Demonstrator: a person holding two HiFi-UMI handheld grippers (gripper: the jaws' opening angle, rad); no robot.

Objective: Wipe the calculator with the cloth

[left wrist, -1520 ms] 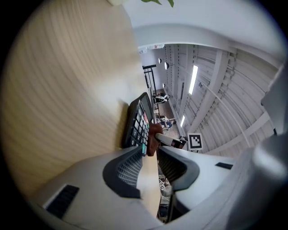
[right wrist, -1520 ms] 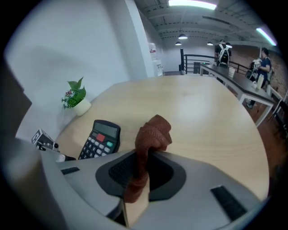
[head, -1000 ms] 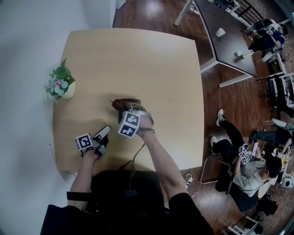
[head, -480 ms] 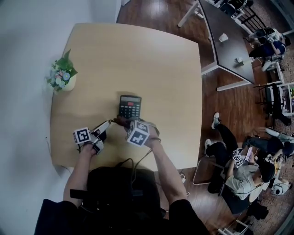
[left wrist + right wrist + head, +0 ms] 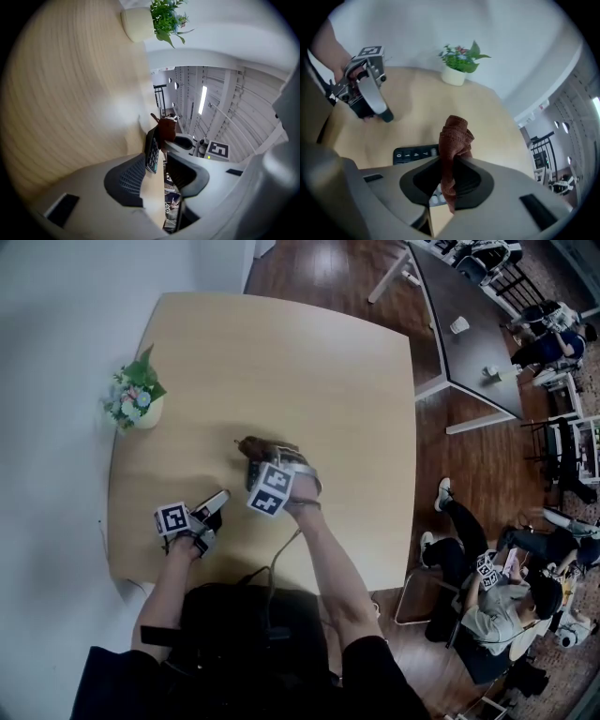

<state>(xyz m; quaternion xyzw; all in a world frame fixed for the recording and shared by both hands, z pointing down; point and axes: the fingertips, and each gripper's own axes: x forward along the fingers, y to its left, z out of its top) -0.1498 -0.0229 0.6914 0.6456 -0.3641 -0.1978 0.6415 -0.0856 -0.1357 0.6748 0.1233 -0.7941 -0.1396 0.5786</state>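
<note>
- Right claw (image 5: 451, 176) – jaws clamped on a bunched brown cloth (image 5: 454, 136). The cloth's top sticks up past the tips and its lower end hangs below the pads.
- The right claw is angled steeply down at the calculator (image 5: 415, 153), which lies flat on the wooden surface (image 5: 309, 371), keys up.
- In the right gripper view only a dark strip of the calculator shows, left of the cloth. A line of keys runs left-to-right, so the long axis lies crosswise to this claw.
- In the head view that axis runs toward and away from the person, in the near-centre part of the surface. The right claw covers most of the body, and the display end is hidden.
- I can't confirm that the cloth touches the keys – its lower end overlaps pale keys between the pads.
- Left claw (image 5: 157, 176) – jaws partly open, with nothing gripped and only bare surface in the gap. It is held low and near level, beside the calculator's near-left side and apart from it.
- A potted plant (image 5: 136, 401) stands at the left edge, well apart from the calculator.
</note>
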